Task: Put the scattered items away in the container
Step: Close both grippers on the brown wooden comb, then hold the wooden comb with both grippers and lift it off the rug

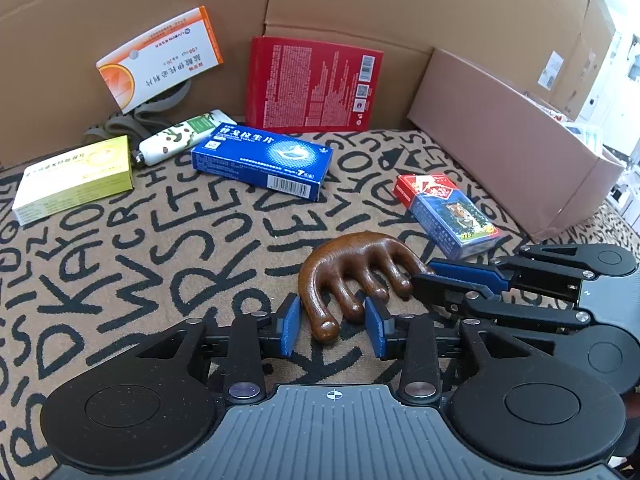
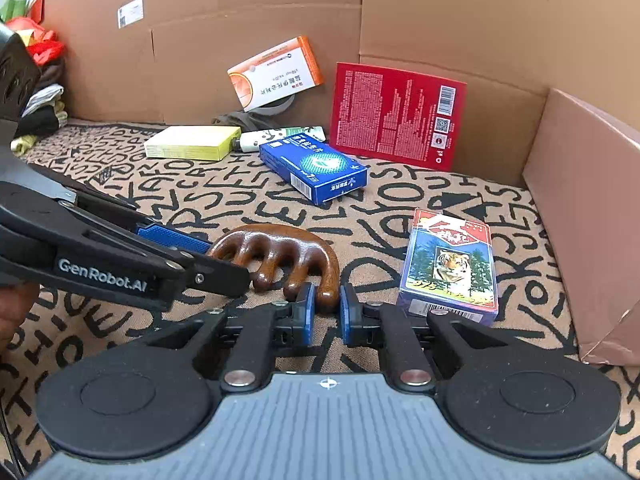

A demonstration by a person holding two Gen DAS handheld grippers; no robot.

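A brown wooden comb-shaped massager (image 1: 352, 276) lies on the patterned cloth (image 1: 160, 264); it also shows in the right wrist view (image 2: 280, 256). My left gripper (image 1: 333, 326) is open with its pads on either side of the massager's nearest prongs. My right gripper (image 2: 325, 307) is nearly closed around the end prong at the massager's other end, and it shows from the side in the left wrist view (image 1: 424, 276). The left gripper shows from the side in the right wrist view (image 2: 224, 258). The pink-brown cardboard container (image 1: 520, 148) stands at the right.
On the cloth lie a playing-card pack (image 1: 448, 216), a blue medicine box (image 1: 264, 166), a yellow-green box (image 1: 76, 180), a white tube (image 1: 180, 138) and an orange-white box (image 1: 160, 58). A red box (image 1: 316, 84) leans on the cardboard back wall (image 1: 360, 0).
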